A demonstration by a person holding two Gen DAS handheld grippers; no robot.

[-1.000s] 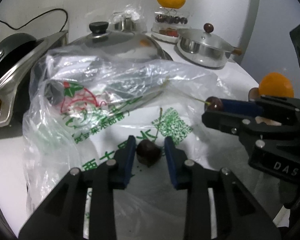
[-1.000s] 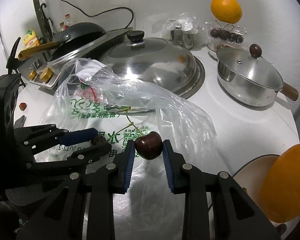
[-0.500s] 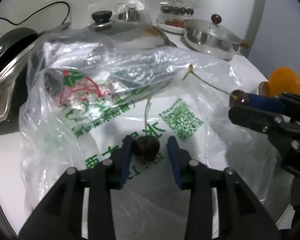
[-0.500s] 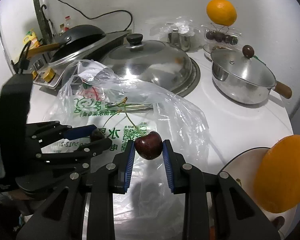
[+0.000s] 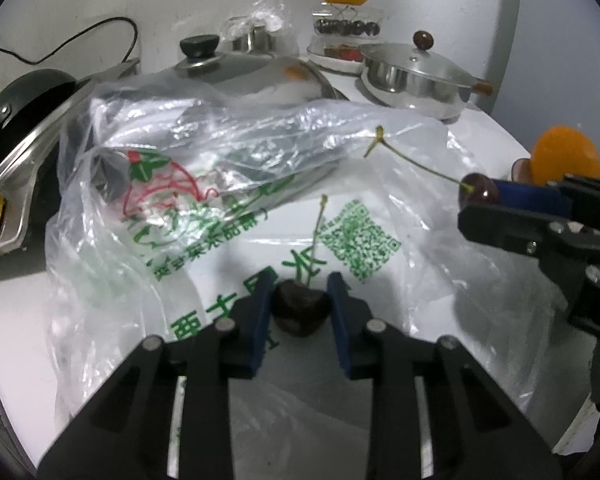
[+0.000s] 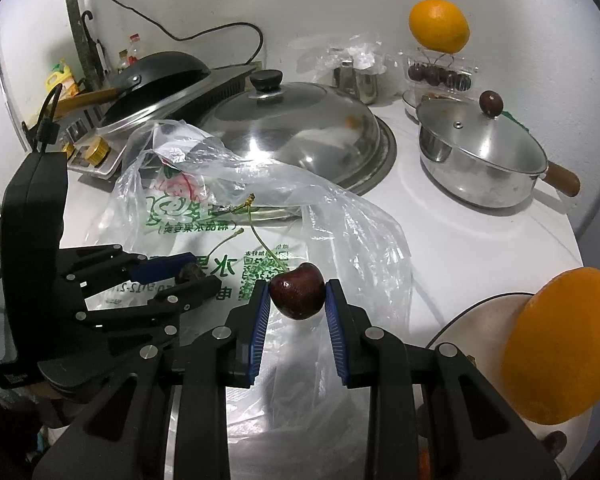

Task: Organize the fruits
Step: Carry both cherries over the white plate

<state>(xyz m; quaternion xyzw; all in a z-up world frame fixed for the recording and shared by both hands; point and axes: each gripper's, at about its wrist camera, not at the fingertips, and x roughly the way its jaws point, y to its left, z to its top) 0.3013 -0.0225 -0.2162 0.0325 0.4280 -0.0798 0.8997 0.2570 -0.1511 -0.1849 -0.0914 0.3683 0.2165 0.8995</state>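
My left claw (image 5: 300,300) pinches a dark cherry (image 5: 300,312) above the plastic bag (image 5: 180,208) spread mid-surface. My right claw (image 6: 296,300) grips a second cherry (image 6: 297,295), stem up, over the bag's right edge, near the orange (image 6: 556,360) at the surface's right edge.

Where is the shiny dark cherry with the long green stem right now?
In the right wrist view the cherry is clamped between the right gripper fingers, above the printed plastic bag, with an orange to its right.

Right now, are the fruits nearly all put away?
Partly. An orange already sits on the plate. In hand: each hand-held gripper, left and right, pinches a cherry above the empty-looking plastic bag. Left: set both cherries down; more fruit waits at the back.
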